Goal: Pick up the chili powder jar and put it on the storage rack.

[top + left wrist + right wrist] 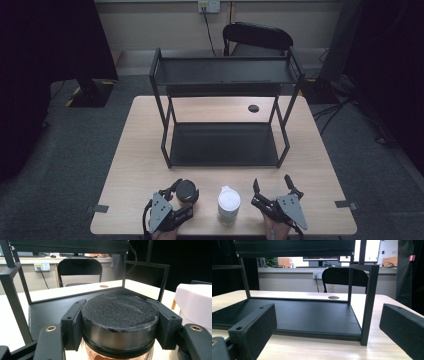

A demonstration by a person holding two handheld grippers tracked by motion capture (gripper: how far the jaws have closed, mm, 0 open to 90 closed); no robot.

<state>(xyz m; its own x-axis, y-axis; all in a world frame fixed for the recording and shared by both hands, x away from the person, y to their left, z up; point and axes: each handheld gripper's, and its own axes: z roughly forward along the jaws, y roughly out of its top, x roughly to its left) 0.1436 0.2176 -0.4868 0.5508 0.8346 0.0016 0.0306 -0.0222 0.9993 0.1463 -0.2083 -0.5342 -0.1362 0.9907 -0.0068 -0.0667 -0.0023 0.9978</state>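
A glass jar with a black lid stands near the table's front edge, left of centre. My left gripper is shut on it; in the left gripper view both pads press the sides of the black lid. A white lidded cup stands just right of the jar, its side also at the right edge of the left gripper view. My right gripper rests on the table right of the cup, open with nothing between its jaws. A black two-tier shelf stands in the middle of the table.
The shelf's lower tray lies straight ahead of the right gripper, with its front right post close by. A black chair stands behind the table. A round cable hole sits at the table's back.
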